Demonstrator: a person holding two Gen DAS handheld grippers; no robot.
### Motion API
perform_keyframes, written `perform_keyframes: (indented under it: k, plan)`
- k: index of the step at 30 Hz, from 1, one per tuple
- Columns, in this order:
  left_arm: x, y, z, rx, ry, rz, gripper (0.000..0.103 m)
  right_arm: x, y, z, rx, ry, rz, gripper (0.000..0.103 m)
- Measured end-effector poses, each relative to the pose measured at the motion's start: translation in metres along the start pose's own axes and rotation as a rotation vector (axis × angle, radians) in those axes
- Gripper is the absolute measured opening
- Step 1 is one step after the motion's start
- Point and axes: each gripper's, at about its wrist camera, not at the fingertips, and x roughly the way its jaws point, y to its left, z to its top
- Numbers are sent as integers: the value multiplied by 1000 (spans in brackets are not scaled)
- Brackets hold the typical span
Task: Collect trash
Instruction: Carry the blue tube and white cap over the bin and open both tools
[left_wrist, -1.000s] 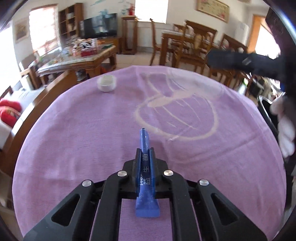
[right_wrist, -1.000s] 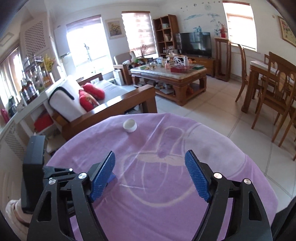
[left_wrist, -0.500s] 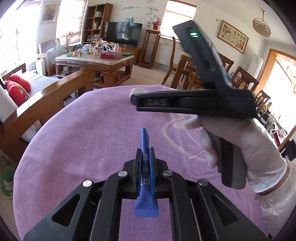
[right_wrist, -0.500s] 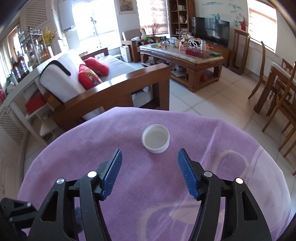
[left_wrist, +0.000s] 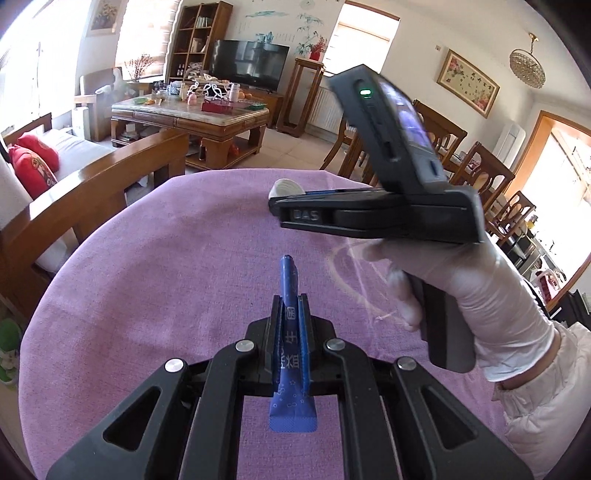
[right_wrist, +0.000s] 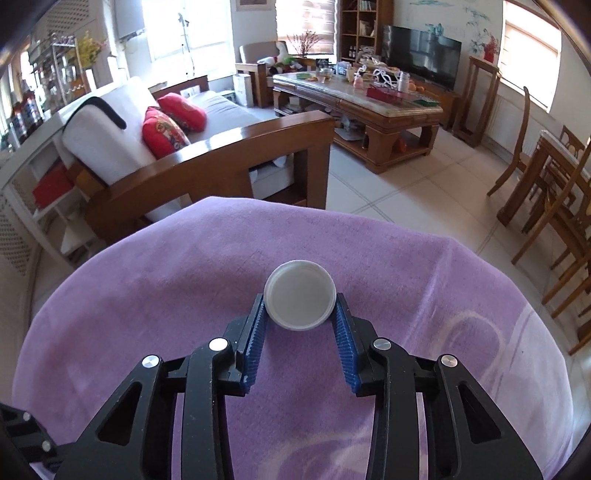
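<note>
White cap (right_wrist: 300, 303) on purple cloth (right_wrist: 184, 288), centred between right gripper (right_wrist: 300, 319) pads, jaws just closing onto its rim. Left gripper (left_wrist: 289, 325) clamped on blue packet (left_wrist: 290, 343).

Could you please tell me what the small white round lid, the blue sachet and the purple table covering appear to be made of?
Small white round lid: probably plastic, matte and slightly translucent, with an evenly moulded rim. Blue sachet: likely plastic or foil laminate film, smooth, printed, with a crimp-textured sealed end. Purple table covering: woven cloth, matte, showing a fine grain and soft draping at the edges.
</note>
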Motion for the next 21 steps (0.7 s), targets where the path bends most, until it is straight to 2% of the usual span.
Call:
perform_keyframes:
  k: [5, 10, 13, 18, 21]
  plan:
    - [-2, 0, 1, -6, -26, -43, 8, -56, -14, -22, 43, -60, 67, 36]
    - [-10, -25, 1, 57, -70, -44, 8, -132, -33, -64, 78, -153, 95, 36]
    - [-18, -49, -2, 100, -90, -67, 8, -177, -51, -95, 115, -210, 114, 36]
    - [-30, -110, -4, 184, -85, -150, 8, -247, -92, -151, 208, -319, 126, 36]
    - [-33, -154, -5, 246, -90, -199, 8, -287, -122, -192, 262, -386, 64, 36]
